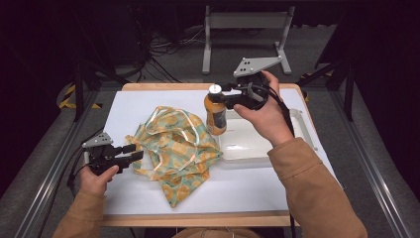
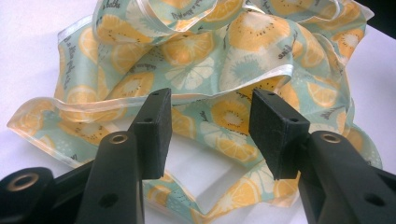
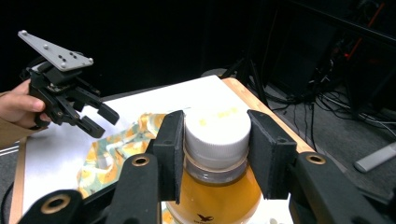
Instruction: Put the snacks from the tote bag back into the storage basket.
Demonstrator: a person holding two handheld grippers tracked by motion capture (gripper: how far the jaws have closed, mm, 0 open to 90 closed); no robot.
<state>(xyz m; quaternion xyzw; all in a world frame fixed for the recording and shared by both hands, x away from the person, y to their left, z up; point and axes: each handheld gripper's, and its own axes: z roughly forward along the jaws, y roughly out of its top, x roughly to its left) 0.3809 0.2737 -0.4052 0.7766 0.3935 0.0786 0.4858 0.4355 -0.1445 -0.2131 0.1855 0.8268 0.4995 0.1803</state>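
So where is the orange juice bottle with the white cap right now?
In the high view the orange juice bottle with the white cap is right of centre, gripped at its cap by the right claw, between the citrus-print fabric bag and the white tray.

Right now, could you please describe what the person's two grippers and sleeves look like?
Each hand holds a black two-jaw gripper: the left gripper and right gripper have thick rectangular black pads, brass-coloured rivets in the arms, and a grey three-cornered plate studded with screws on top. A black cable trails from the right one. The sleeves are tan-brown.
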